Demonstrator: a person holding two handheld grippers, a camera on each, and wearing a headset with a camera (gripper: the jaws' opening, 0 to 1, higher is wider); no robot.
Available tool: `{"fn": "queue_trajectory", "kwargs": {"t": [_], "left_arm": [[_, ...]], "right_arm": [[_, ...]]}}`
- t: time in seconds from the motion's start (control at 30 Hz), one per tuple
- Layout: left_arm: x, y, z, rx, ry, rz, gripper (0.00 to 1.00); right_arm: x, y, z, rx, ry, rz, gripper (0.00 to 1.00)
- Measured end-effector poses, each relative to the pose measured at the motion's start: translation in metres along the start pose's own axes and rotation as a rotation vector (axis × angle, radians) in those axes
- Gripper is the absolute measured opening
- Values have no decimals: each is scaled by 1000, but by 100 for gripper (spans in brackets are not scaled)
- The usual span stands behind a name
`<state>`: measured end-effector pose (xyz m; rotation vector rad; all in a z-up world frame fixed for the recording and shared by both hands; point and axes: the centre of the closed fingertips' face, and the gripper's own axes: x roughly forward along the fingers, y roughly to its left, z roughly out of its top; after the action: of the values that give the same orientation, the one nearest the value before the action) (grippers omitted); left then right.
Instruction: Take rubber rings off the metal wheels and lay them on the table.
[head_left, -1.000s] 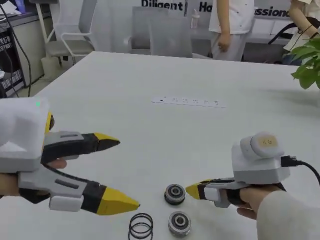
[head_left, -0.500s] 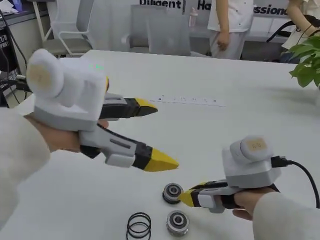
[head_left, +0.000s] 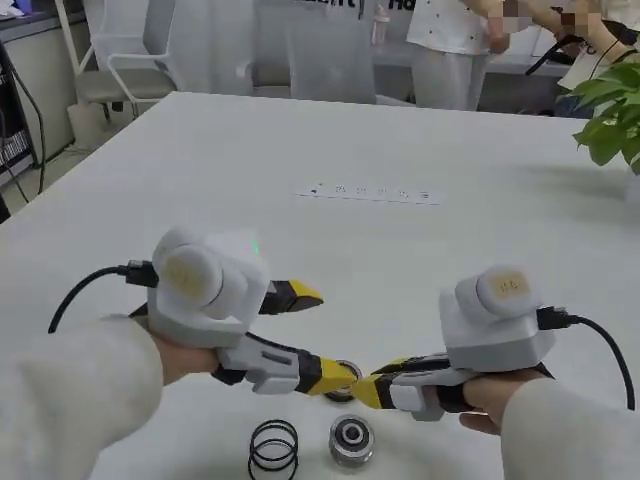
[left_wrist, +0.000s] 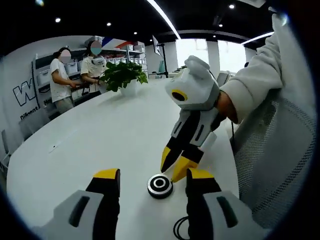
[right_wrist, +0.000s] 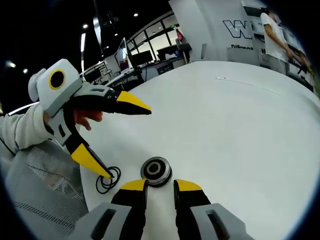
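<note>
Two metal wheels lie near the table's front edge. The farther wheel (head_left: 342, 393) (left_wrist: 160, 186) (right_wrist: 156, 170) is mostly hidden behind the gripper tips in the head view. My left gripper (head_left: 322, 335) (left_wrist: 152, 175) (right_wrist: 127, 142) is open, with one jaw on each side of this wheel. My right gripper (head_left: 365, 390) (left_wrist: 172, 170) (right_wrist: 161, 186) has its jaws close together, with its tips at the wheel's rim. The nearer wheel (head_left: 352, 440) lies free. Loose black rubber rings (head_left: 275, 447) (right_wrist: 107, 181) lie on the table to its left.
A white power strip (head_left: 372, 192) lies flat at the middle of the white table (head_left: 250, 170). A green plant (head_left: 610, 120) stands at the right edge. People and chairs are beyond the far edge. My right gripper's cable (head_left: 600, 335) trails off to the right.
My left gripper has come down from the upper left to straddle the farther wheel. My right gripper has stayed at that wheel. The camera has tilted a little.
</note>
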<state>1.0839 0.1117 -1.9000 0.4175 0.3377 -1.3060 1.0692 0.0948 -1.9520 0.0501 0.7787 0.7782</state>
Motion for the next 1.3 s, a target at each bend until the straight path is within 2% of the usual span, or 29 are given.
{"fn": "queue_trajectory", "kwargs": {"t": [0.07, 0.17, 0.33, 0.47, 0.6, 0.67, 0.7, 0.8, 0.93, 1.3], "left_arm": [[2, 1, -1, -33, -11, 3, 45], [6, 1, -6, -35, -8, 14, 42], [13, -5, -20, -13, 43, 11, 33], [18, -8, -24, -25, 44, 13, 24], [22, -14, -29, -7, 65, 2, 14], [24, -14, -32, -6, 75, 2, 12], [23, -14, -31, -20, 64, 3, 11], [23, -10, -32, -40, 71, 24, 9], [23, -9, -33, -90, 65, 28, 8], [21, -9, -34, -105, 63, 31, 7]], "right_arm": [[0, 2, -2, -9, 11, 8, 19], [2, 3, -5, -37, 32, 5, 19], [4, 3, -4, -64, 27, 0, 20], [6, 4, -4, -101, 15, -5, 21], [10, 6, -5, -149, 20, -5, 21], [10, 6, -5, -167, 19, -12, 20], [10, 6, -4, -176, 16, -13, 20], [10, 5, -4, -176, 13, -15, 20], [10, 4, -5, -175, 15, -15, 19], [8, 4, -7, -226, 26, -13, 14]]}}
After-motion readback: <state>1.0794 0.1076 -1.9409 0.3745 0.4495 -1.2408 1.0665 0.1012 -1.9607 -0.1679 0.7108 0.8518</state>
